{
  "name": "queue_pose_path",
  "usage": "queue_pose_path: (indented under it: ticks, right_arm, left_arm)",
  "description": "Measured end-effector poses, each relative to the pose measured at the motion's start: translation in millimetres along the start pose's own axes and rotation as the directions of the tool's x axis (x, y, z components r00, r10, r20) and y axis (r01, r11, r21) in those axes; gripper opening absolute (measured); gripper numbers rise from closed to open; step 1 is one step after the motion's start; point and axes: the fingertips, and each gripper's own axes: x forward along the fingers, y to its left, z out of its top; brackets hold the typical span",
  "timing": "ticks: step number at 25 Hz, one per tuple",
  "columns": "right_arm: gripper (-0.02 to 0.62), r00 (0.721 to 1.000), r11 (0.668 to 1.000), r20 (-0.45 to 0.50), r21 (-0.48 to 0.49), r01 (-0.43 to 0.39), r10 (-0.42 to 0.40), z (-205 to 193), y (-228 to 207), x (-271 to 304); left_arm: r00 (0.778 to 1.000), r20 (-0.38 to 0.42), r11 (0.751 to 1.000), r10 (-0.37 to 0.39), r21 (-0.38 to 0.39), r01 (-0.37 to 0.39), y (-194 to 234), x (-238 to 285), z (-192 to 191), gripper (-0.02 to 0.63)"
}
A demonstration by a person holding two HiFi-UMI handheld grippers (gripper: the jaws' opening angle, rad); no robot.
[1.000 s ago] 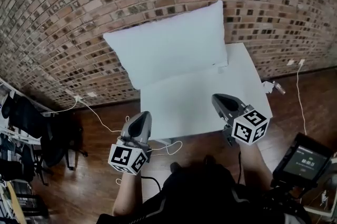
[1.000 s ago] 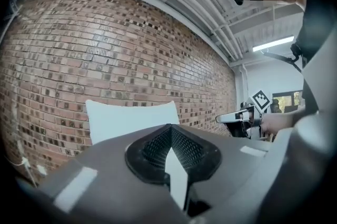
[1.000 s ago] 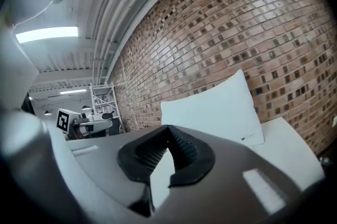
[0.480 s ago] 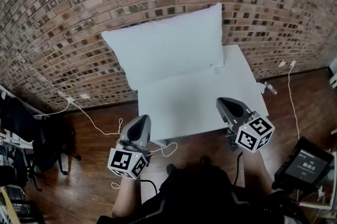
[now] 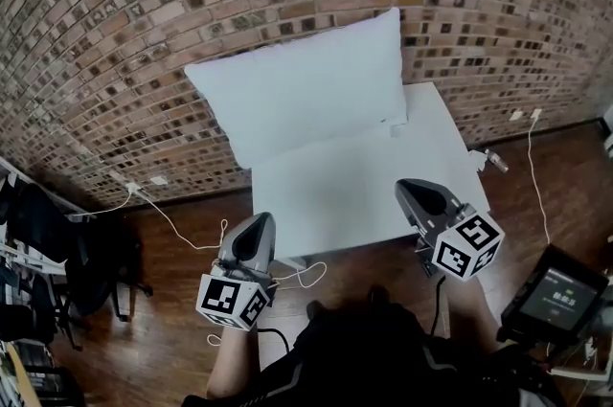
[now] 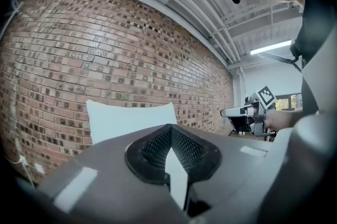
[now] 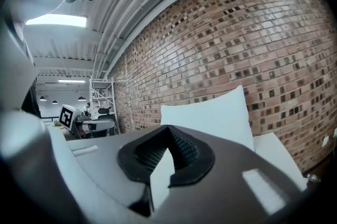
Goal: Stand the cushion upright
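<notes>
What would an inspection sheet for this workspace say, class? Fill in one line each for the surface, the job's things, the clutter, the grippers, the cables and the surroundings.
Surface: white table, set against the wall.
Job's things: white cushion stands on edge at the table's far side, leaning on the wall.
Clutter: nothing seen on the table.
Grippers: left gripper and right gripper are both shut, empty and well short of the cushion.
Cables: white cable on the floor at left; second white cable at right.
Surroundings: brick wall, wooden floor, a screen at right.
</notes>
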Motion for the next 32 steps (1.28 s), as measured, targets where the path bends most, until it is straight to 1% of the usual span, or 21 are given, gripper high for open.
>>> queue_pose_path:
  ticks: [3, 5, 8, 11, 14, 20, 25, 28, 32]
  right_arm:
    - [0.006, 1.0, 1.0, -0.007, -0.005, 0.0, 0.0, 5.5, -10.9, -0.8]
    - [0.006, 1.0, 1.0, -0.011, -0.009, 0.003, -0.003, 5.7, -13.7, -2.1]
    - [0.006, 1.0, 1.0, -0.009, -0.014, -0.001, 0.001, 2.3, -8.8, -6.5]
    - [0.006, 1.0, 0.999, -0.019, -0.034, -0.006, 0.005, -2.3, -4.7, -9.4]
    - [0.006, 1.0, 0.999, -0.02, -0.039, -0.011, 0.01, -1.8, -2.6, -11.2]
    - [0.006, 1.0, 0.999, -0.017, -0.045, -0.014, 0.013, 3.0, -8.5, -7.7]
    - [0.006, 1.0, 0.999, -0.02, -0.043, -0.018, 0.017, 0.0, -14.1, -4.1]
    - [0.006, 1.0, 0.999, -0.018, -0.035, -0.006, 0.005, 1.9, -13.6, -3.9]
    - [0.006, 1.0, 1.0, -0.019, -0.031, 0.003, -0.004, 5.8, -12.3, -3.3]
  left_arm:
    - [1.0, -0.005, 1.0, 0.008, -0.012, -0.008, -5.8, 12.5, 5.8, 0.0]
    - [1.0, -0.001, 1.0, -0.001, -0.014, 0.001, -11.5, 15.5, 7.8, 0.0]
    - [1.0, 0.003, 1.0, -0.017, 0.0, 0.017, -18.9, 12.6, 6.8, 0.0]
    - [1.0, 0.009, 1.0, -0.017, 0.007, 0.017, -21.7, 10.2, 6.3, 0.0]
    - [1.0, 0.016, 1.0, -0.016, 0.008, 0.016, -22.1, 9.7, 5.5, 0.0]
    - [1.0, 0.005, 1.0, -0.009, 0.002, 0.009, -22.5, 11.9, 2.4, 0.0]
    - [1.0, 0.001, 1.0, 0.009, -0.003, -0.009, -16.0, 16.2, -2.9, 0.0]
    - [1.0, 0.009, 1.0, 0.005, -0.007, -0.005, -12.8, 15.0, -2.8, 0.0]
    - [1.0, -0.004, 1.0, 0.004, -0.012, -0.004, -12.3, 14.2, 2.7, 0.0]
